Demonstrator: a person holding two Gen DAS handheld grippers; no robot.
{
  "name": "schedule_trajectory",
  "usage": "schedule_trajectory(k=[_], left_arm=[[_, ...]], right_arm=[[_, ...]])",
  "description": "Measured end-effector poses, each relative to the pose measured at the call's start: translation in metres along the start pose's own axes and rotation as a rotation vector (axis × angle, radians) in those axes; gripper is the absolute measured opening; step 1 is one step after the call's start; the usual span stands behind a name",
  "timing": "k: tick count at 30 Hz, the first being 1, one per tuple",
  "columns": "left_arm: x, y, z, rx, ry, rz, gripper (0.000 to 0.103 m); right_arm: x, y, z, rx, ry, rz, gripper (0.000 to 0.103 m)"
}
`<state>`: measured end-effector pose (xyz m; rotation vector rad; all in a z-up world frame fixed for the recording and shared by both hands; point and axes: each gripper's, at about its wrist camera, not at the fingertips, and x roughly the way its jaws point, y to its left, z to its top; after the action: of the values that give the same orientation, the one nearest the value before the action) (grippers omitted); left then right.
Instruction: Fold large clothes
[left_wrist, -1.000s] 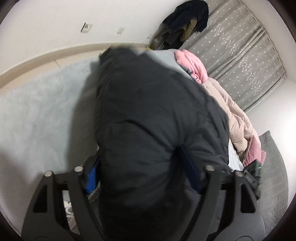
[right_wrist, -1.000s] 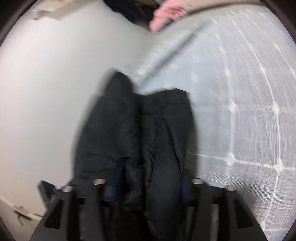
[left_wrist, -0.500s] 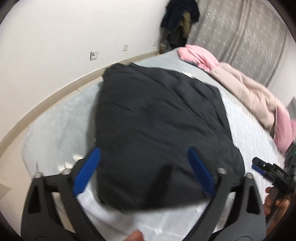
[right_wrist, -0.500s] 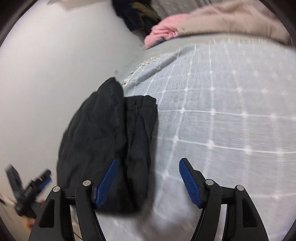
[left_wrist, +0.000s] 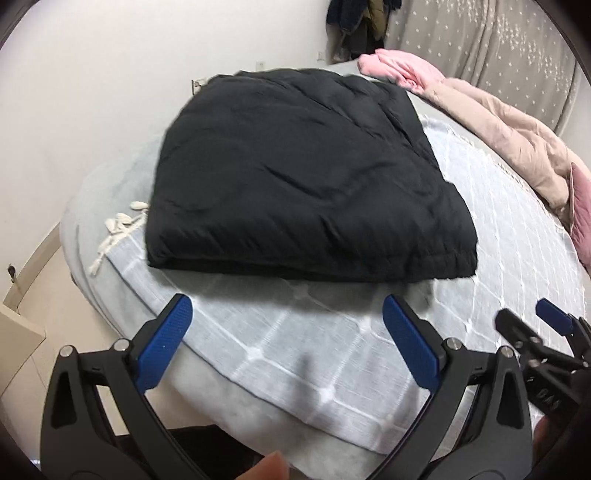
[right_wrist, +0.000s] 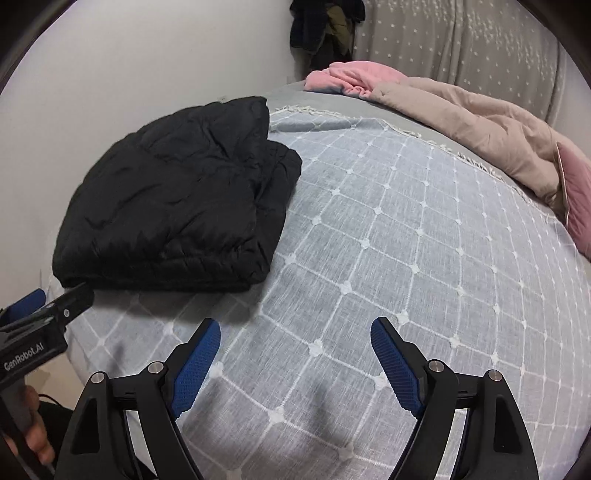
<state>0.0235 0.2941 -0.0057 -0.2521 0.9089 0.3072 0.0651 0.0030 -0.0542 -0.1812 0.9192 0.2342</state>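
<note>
And it's down! A second ago both my grippers were clamped on the black quilted padded jacket (left_wrist: 306, 177); now my left gripper (left_wrist: 286, 345) and right gripper (right_wrist: 295, 363) have let go, fingers spread wide and empty, backed off toward the near edge. The jacket lies as a thick rectangular bundle on the pale blue checked bedspread (right_wrist: 388, 240), at the bed's left side by the wall. I'd call this garment folded; the pink and beige coats (right_wrist: 461, 114) look next.

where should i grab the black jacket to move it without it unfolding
Take the black jacket by its stacked near edge, coming in low from the front with both open grippers, left gripper and right gripper, one per corner. All layers meet there.
</note>
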Motion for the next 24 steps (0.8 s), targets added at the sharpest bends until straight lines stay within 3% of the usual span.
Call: schedule_trajectory(k=[5,24], left_arm=[[-0.005,-0.012,-0.002,0.030,-0.041,0.034,0.102],[-0.002,-0.018,-0.012,0.044,-0.014,0.041,0.102]], right_arm=[[0.014,-0.005,0.000,0.008,0.028,-0.014,0.085],[0.020,-0.006,-0.003,-0.009,0.036,0.009,0.085]])
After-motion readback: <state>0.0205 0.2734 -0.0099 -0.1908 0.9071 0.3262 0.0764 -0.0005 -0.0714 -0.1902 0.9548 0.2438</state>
